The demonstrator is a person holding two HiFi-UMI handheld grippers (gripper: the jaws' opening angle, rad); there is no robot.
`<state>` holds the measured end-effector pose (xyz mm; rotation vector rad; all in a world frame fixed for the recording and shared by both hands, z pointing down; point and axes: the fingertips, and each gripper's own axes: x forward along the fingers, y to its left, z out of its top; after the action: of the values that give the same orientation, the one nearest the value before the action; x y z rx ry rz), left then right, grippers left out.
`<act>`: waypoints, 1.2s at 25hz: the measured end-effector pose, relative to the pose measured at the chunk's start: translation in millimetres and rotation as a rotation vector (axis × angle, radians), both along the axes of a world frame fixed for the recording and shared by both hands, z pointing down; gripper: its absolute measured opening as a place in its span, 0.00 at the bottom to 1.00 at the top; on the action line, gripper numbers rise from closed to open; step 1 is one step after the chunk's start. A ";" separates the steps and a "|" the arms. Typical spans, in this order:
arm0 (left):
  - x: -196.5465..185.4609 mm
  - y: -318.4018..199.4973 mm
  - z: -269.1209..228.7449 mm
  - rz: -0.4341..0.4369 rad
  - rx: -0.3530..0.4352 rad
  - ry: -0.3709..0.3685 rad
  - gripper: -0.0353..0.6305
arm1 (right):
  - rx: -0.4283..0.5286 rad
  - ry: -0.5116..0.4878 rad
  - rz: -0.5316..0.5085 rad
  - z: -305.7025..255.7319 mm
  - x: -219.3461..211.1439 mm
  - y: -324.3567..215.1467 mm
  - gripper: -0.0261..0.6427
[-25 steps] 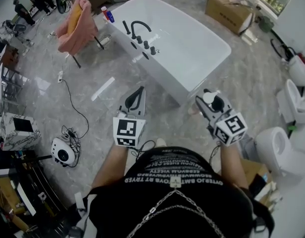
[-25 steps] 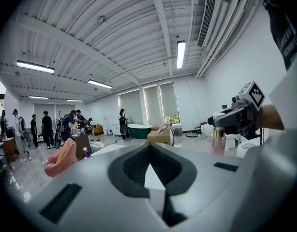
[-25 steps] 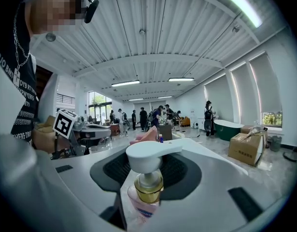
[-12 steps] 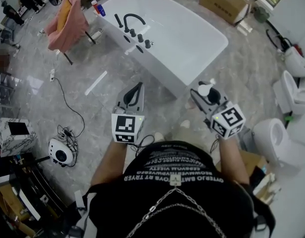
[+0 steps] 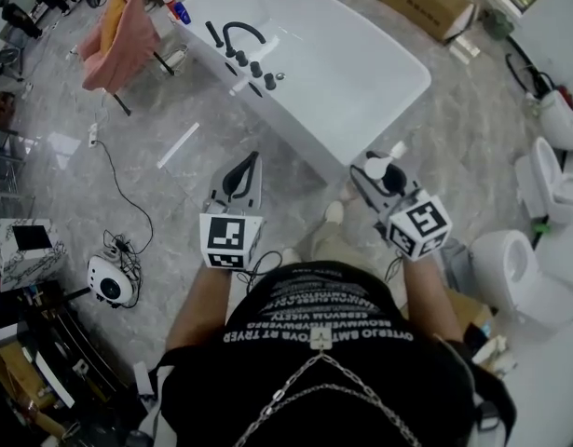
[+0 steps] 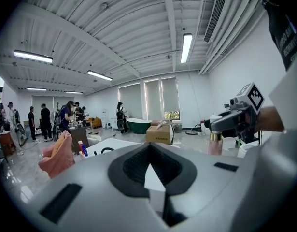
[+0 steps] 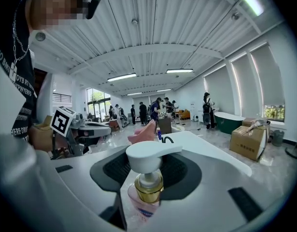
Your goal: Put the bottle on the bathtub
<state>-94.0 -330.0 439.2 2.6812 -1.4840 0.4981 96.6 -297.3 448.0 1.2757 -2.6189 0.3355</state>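
The white bathtub [image 5: 351, 73] stands on the floor ahead, with a black faucet [image 5: 238, 37] on its left rim. My right gripper [image 5: 380, 169] is shut on a pink pump bottle [image 7: 146, 190] with a gold collar and a white pump head [image 5: 377, 165]. It holds the bottle upright just short of the tub's near end. The same bottle [image 6: 215, 142] shows at the right of the left gripper view. My left gripper [image 5: 251, 161] is level with it, to its left, shut and with nothing in it.
Small bottles [image 5: 173, 8] stand at the tub's far left corner, beside a pink towel on a chair [image 5: 118, 26]. A cardboard box [image 5: 428, 0] lies behind the tub. Toilets [image 5: 524, 270] stand at the right. A white device [image 5: 107, 282] and cable lie on the left floor.
Both grippers have moved forward towards the tub's near end as the person steps closer. The bottle stays held in the right gripper.
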 end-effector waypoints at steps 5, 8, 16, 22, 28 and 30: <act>18.8 -33.4 -1.3 -0.017 0.018 -0.004 0.06 | -0.033 0.008 -0.032 17.4 17.3 -34.4 0.28; 28.2 -50.9 6.0 -0.032 0.013 -0.002 0.06 | -0.055 0.009 -0.051 29.8 25.8 -54.4 0.28; 47.4 -69.1 27.9 -0.065 -0.027 -0.024 0.06 | -0.127 0.044 -0.101 71.1 42.3 -91.0 0.28; 42.3 -82.7 37.4 -0.102 -0.059 -0.029 0.06 | -0.183 0.052 -0.117 102.0 42.2 -122.3 0.28; 35.2 -86.4 42.4 -0.142 -0.081 -0.038 0.06 | -0.231 0.077 -0.121 141.9 43.5 -146.6 0.29; 30.9 -85.3 45.8 -0.156 -0.091 -0.041 0.06 | -0.257 0.101 -0.121 160.3 42.7 -151.9 0.29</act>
<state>-63.1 -415.3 485.0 2.4768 -1.6221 0.5979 139.3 -449.2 608.3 1.0195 -2.4587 0.5506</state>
